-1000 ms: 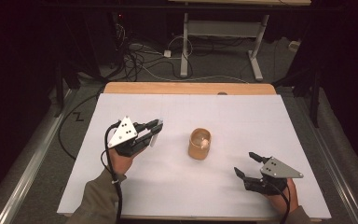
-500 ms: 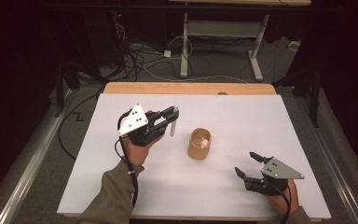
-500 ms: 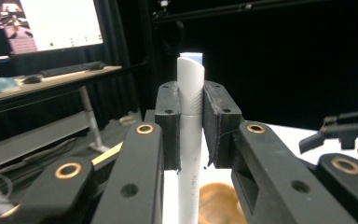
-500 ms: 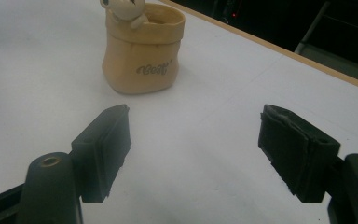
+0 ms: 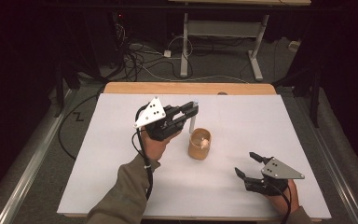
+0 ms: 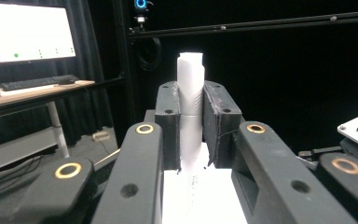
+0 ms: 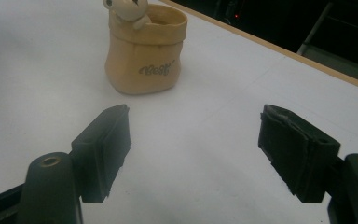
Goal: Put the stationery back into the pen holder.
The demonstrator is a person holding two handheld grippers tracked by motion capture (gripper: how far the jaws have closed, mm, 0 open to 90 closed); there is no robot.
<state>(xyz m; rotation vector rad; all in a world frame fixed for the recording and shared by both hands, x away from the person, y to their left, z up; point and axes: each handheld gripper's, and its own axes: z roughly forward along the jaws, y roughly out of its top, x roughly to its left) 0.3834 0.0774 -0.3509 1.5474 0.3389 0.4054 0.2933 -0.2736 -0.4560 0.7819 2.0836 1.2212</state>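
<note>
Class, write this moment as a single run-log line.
left gripper: shut on white stick, held upright above table | right gripper: open, low over white table | tan cup: mid-table

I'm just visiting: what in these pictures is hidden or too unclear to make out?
- White stick in the left gripper: its middle is covered by the jaws in the left gripper view; in the high view its lower end drops behind the tan cup.
- Cup's inside: blocked by its own wall in the right gripper view.
- Small pale figure on the rim: cut off by the top edge there.
- Lettering on the cup: too blurred to read.
</note>
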